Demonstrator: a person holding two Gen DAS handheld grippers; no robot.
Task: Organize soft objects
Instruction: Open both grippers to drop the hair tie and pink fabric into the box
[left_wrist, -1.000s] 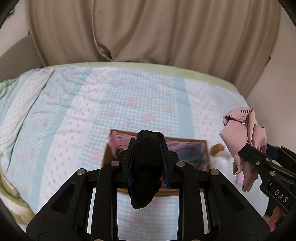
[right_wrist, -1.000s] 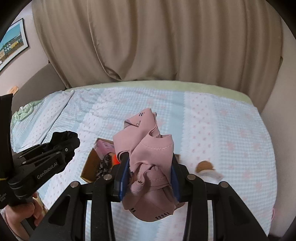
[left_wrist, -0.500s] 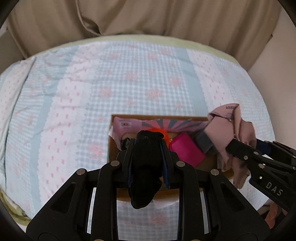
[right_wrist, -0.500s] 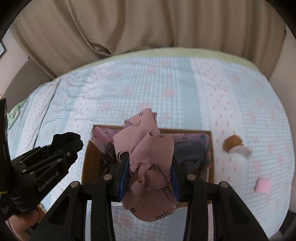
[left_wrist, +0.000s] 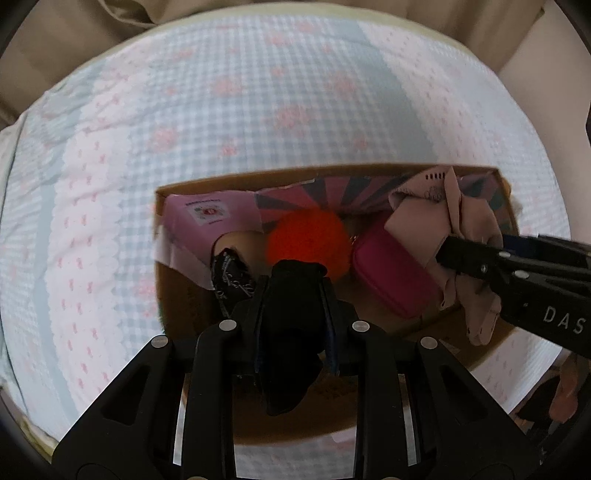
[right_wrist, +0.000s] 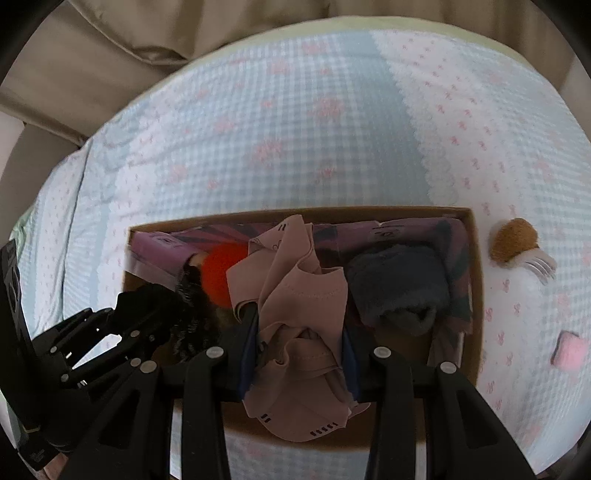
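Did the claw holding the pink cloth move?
Yes. The right claw with the pink cloth went forward and down: a second ago the cardboard box sat small behind it, now it hangs over it.

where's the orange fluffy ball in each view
Left wrist: orange ball sits mid-frame inside the cardboard box, just beyond the left gripper.
Right wrist: orange ball left of centre, partly behind the pink cloth.
Shared landmark: the box's far rim.
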